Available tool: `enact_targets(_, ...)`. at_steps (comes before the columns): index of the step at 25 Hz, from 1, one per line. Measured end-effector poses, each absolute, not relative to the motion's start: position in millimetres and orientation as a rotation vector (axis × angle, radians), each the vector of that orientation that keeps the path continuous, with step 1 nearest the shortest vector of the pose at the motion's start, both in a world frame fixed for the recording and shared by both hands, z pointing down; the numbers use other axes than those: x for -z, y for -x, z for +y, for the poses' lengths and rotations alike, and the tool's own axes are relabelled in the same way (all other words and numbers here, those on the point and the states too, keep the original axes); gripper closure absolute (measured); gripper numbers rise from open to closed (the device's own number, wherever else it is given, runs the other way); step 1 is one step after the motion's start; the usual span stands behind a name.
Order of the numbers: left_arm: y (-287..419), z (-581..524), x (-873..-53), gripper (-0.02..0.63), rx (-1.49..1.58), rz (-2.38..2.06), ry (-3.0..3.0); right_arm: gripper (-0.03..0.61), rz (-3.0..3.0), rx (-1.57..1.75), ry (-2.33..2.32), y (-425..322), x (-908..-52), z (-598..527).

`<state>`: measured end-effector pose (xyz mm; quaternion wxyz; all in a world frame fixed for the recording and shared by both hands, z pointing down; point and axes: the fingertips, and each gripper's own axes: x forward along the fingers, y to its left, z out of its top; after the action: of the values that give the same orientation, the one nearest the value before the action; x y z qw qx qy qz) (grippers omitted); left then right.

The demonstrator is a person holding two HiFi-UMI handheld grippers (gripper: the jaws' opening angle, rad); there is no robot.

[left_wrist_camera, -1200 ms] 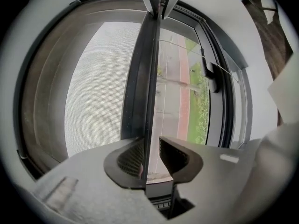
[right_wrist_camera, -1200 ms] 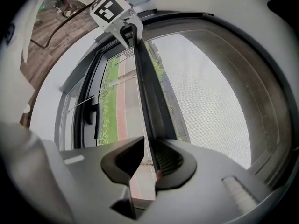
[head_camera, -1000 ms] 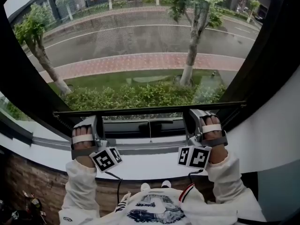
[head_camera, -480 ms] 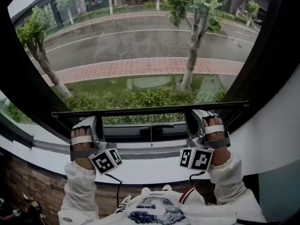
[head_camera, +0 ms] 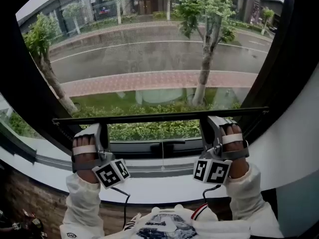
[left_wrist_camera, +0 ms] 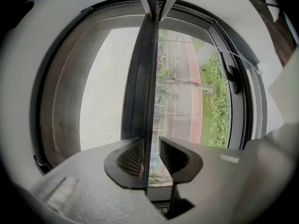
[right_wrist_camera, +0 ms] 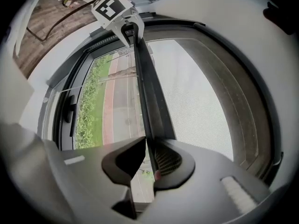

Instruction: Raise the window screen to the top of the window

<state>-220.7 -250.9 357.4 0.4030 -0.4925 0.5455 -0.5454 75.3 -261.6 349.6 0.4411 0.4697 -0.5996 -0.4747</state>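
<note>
The window screen (head_camera: 149, 54) is sitting low, its bottom bar (head_camera: 159, 116) only just above the sill (head_camera: 164, 180). The left gripper (left_wrist_camera: 150, 154) is pinching that bar near one end and the right gripper (right_wrist_camera: 147, 158), whose jaws have just been closing tighter, near the other. To my eye most of the climb is still ahead, so both ends should be rising at one pace, keeping the bar level so it isn't binding in the window frame (head_camera: 30, 101).
</note>
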Motion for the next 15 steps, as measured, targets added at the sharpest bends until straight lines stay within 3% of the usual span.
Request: enact_targets(15, 219.2, -252.0, -358.3, 0.515, 1.34, 1.392, 1.205, 0.512, -1.455, 1.239, -1.224, -76.5, -350.7, -263.4)
